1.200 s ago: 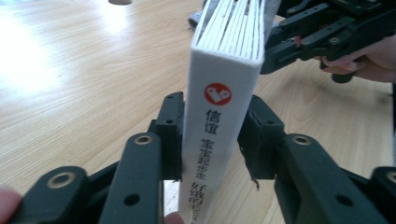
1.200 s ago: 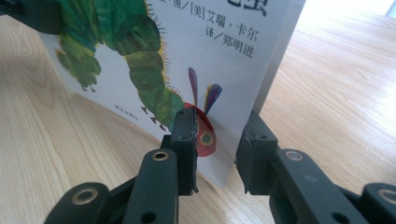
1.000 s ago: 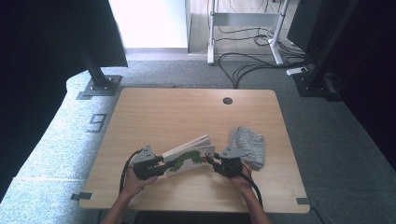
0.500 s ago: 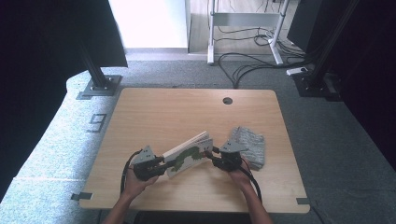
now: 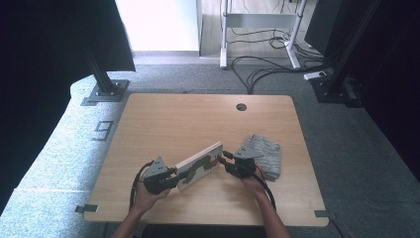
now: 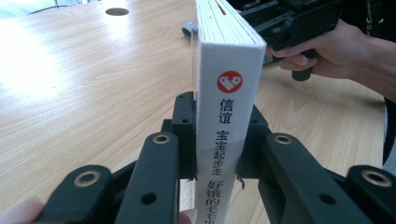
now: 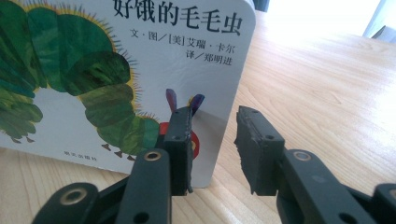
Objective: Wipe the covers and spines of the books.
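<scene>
The left hand-held gripper [image 6: 219, 154] clamps the board book [image 6: 226, 93] by its spine, while the right hand-held gripper [image 7: 215, 140] gapes beside the book's corner.

A grey cloth [image 5: 265, 155] lies flat on the wood surface [image 5: 173, 124], just right of the right jaws. A small round hole [image 5: 241, 106] sits in the surface, far past both jaws. Farther off on the carpet: a white no. 9 [image 5: 102, 130] way left of the left jaws, & black cables [image 5: 267, 69] by a white desk frame [image 5: 257, 22].
</scene>
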`<state>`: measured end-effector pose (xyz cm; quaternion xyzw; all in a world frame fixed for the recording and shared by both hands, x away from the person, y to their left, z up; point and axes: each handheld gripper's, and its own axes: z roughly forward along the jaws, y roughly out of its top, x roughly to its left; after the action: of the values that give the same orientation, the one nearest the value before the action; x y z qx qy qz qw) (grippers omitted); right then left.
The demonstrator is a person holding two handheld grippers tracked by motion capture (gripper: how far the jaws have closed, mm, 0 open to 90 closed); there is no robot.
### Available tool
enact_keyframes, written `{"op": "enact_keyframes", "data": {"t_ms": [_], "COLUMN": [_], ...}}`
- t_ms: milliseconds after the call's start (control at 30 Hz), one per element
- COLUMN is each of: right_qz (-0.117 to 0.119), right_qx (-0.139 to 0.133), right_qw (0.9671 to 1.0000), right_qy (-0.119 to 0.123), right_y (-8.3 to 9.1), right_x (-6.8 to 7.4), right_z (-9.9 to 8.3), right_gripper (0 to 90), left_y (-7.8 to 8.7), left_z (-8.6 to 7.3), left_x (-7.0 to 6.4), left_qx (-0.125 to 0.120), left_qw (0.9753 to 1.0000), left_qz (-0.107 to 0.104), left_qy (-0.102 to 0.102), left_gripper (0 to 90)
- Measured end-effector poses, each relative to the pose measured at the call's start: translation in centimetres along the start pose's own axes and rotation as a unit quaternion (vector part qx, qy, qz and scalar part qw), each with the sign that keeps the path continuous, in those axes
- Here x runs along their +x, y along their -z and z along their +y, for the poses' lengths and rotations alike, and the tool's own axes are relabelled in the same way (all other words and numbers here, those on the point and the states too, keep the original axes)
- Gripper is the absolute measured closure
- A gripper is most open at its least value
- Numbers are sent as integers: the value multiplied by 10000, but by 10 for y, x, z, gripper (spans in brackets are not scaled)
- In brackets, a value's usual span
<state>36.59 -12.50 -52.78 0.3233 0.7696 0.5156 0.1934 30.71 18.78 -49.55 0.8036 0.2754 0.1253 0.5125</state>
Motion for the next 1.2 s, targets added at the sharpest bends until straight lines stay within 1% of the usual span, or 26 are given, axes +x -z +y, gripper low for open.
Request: {"op": "enact_keyframes", "data": {"t_ms": [133, 233, 300, 367, 433, 500, 633, 667, 800, 900, 1067, 1200], "right_qz": [-24, -10, -64, -64, -128, -82, -79, -130, -177, -176, -158, -120], "right_qx": [36, 128, 192, 248, 259, 243, 251, 241, 118, 133, 115, 75], "right_qw": [10000, 9999, 9998, 9997, 9996, 9996, 9996, 9996, 9997, 9997, 9996, 9995], "right_qy": [-5, -34, -3, -38, -73, -130, -74, -60, -143, -141, -222, -276], "right_y": [0, 0, -1, -2, -2, -2, -8, -10, -12, -15, -19, -20], "right_x": [2, 6, 11, 14, 16, 18, 22, 22, 19, 17, 17, 18], "right_z": [1, 0, -2, -3, -3, -3, -2, -2, 2, 3, 5, 6], "right_gripper": [615, 590, 561, 546, 536, 526, 523, 523, 521, 521, 523, 516], "left_y": [0, 0, 0, -1, -2, -3, -8, -9, -10, -12, -15, -16], "left_z": [-1, -1, -1, -2, -2, -3, -4, -4, -4, -4, -5, -5], "left_x": [0, 1, 1, 1, 0, -1, -4, -5, -7, -8, -11, -14], "left_qx": [-3, 10, 4, -3, -7, -3, 79, 89, 101, 147, 265, 281], "left_qw": [10000, 10000, 10000, 9999, 9998, 9998, 9997, 9996, 9994, 9991, 9988, 9986], "left_qz": [12, 7, 16, 36, 70, 87, 120, 132, 188, 245, 316, 386], "left_qy": [29, 54, 76, 118, 164, 196, 209, 226, 278, 311, 263, 243], "left_gripper": [741, 741, 741, 741, 741, 741, 740, 739, 737, 731, 709, 704]}}
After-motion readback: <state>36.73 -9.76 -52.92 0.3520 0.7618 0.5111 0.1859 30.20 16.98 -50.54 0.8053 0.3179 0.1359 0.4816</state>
